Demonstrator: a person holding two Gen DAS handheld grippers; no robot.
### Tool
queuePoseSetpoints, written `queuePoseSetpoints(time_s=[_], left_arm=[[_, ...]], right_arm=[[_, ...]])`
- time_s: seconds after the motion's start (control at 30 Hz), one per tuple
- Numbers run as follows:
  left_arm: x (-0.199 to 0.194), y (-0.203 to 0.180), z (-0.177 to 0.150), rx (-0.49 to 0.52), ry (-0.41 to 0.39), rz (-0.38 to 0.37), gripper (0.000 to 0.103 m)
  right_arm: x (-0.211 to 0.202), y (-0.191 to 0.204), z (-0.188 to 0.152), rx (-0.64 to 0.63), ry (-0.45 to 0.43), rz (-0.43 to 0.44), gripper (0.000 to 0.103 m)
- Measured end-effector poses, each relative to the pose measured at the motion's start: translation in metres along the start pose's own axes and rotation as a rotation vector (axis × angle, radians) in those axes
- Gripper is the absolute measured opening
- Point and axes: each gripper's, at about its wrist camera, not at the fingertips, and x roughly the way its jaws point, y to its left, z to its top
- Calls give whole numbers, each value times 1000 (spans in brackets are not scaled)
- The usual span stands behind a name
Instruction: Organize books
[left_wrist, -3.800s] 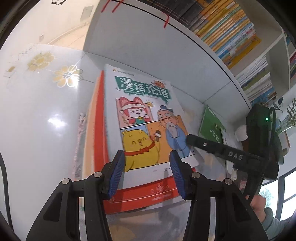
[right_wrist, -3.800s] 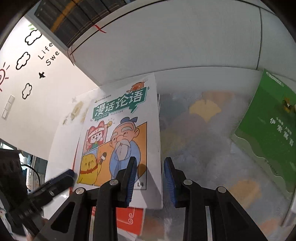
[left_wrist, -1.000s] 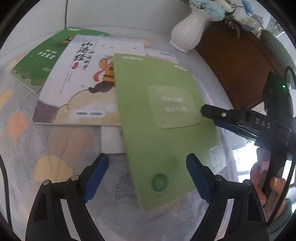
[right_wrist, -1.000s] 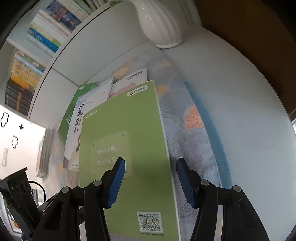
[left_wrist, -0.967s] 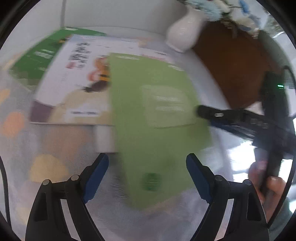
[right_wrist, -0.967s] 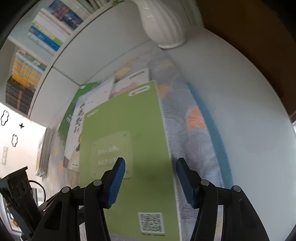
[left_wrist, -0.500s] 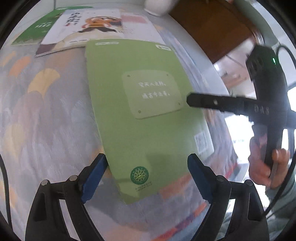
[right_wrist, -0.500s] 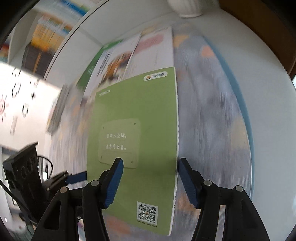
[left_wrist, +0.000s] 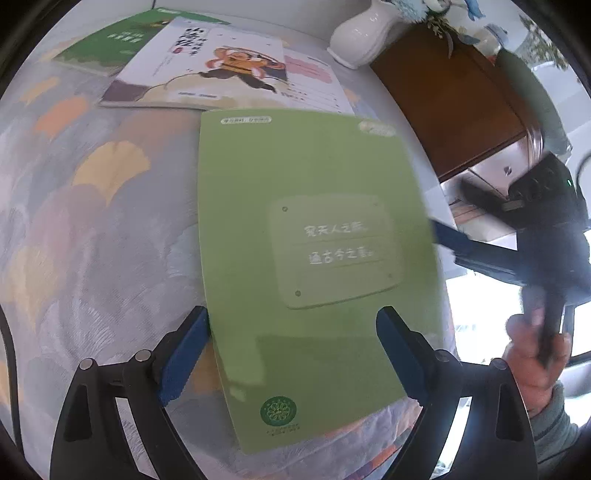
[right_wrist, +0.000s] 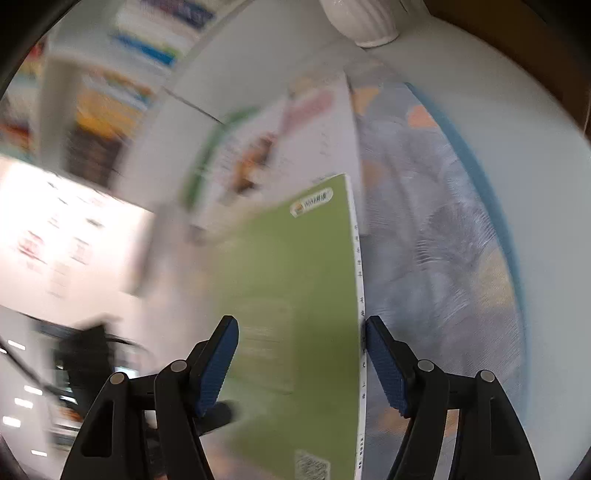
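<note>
A light green book (left_wrist: 314, 229) lies face up on the patterned tablecloth (left_wrist: 92, 221), its near corner reaching the table's edge. My left gripper (left_wrist: 291, 350) hangs open and wide over its near end, the left pad at the book's left edge and the right pad above the cover. In the right wrist view the green book (right_wrist: 295, 295) is blurred and sits between the pads of my right gripper (right_wrist: 301, 350). That gripper's jaws are opening, and the spine is against the right pad. One right finger (left_wrist: 465, 245) shows at the book's right edge.
Behind the green book lie a white book with a monkey figure (left_wrist: 207, 70), a dark green book (left_wrist: 122, 40) and a pink-and-white one (left_wrist: 314, 77). A white vase (left_wrist: 362, 33) stands by a brown cabinet (left_wrist: 443, 92). A hand (left_wrist: 532, 354) holds the right gripper. A bookshelf (right_wrist: 122, 74) is blurred.
The green book has slid toward me, off the other books and up to the table edge. The right jaws have widened, and the right view has swung and blurred.
</note>
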Motion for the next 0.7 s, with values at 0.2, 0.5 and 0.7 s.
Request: queuePoseSetpoints(time_s=[0.2,0.5,0.7], left_arm=[[-38,32,0,-71,-29,-7,89],[-178,120,-22,-159,-233,128,89],[-186,159,-41,-160,-183,205,89]], right_arm=[[-28,30,-1,66,-22,305,69],[18,160,-20,-70,54,434,72],[86,192,-57,-91,196,281,76]])
